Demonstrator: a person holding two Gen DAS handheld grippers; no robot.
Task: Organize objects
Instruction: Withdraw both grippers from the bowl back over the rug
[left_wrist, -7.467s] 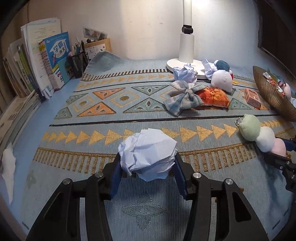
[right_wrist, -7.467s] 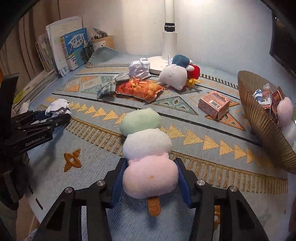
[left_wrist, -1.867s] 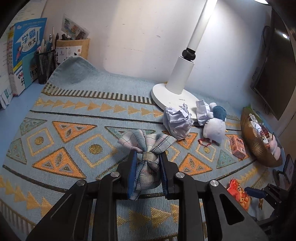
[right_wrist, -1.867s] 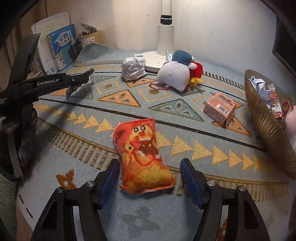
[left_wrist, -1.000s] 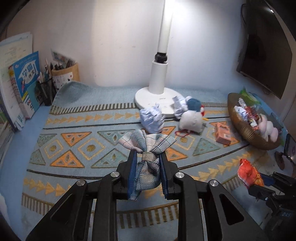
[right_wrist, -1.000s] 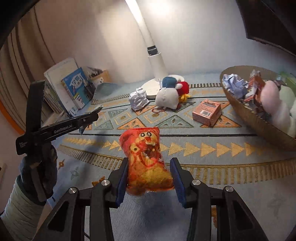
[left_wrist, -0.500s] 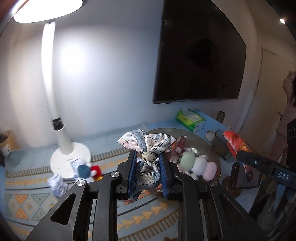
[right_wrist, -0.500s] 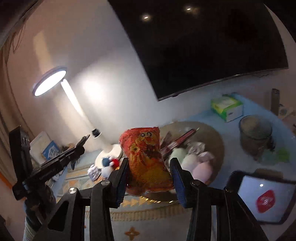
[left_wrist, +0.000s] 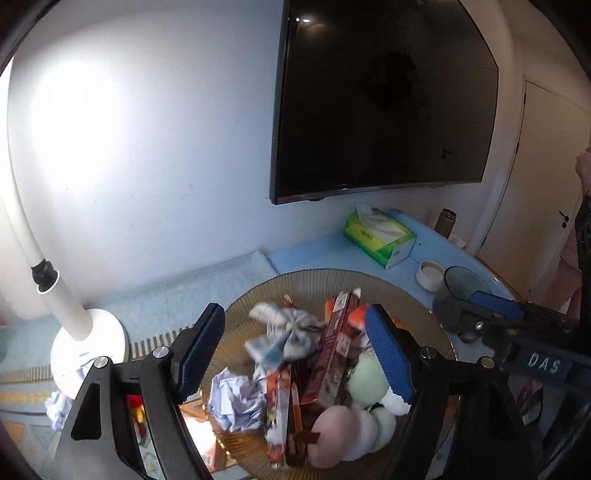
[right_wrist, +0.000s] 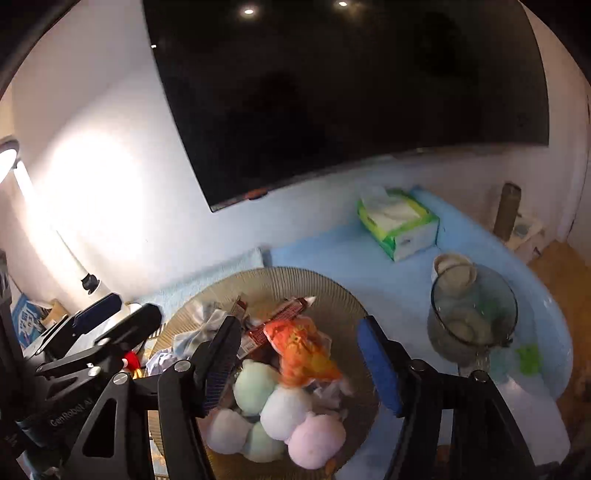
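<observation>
Both grippers hover over the round ribbed gold bowl (left_wrist: 413, 295). My left gripper (left_wrist: 295, 354) is open; the plaid fabric bow (left_wrist: 284, 339), blurred, lies in the bowl between its fingers. My right gripper (right_wrist: 299, 363) is open; the orange snack bag (right_wrist: 303, 350) lies in the bowl (right_wrist: 280, 277) below it. The bowl also holds a crumpled paper ball (left_wrist: 232, 402), snack sticks (left_wrist: 332, 354) and pastel plush dumplings (right_wrist: 284, 410). The right gripper shows in the left wrist view (left_wrist: 491, 306) at the bowl's right edge.
A white lamp base (left_wrist: 85, 350) stands left of the bowl on the patterned mat. A green tissue box (right_wrist: 399, 221), a glass jar (right_wrist: 472, 314) and a small white dish (left_wrist: 430, 271) stand on the blue table behind and right. A wall screen (left_wrist: 380, 99) hangs above.
Both grippers have opened over the bowl. The plaid bow has dropped from the left gripper and the orange snack bag from the right gripper into the bowl.
</observation>
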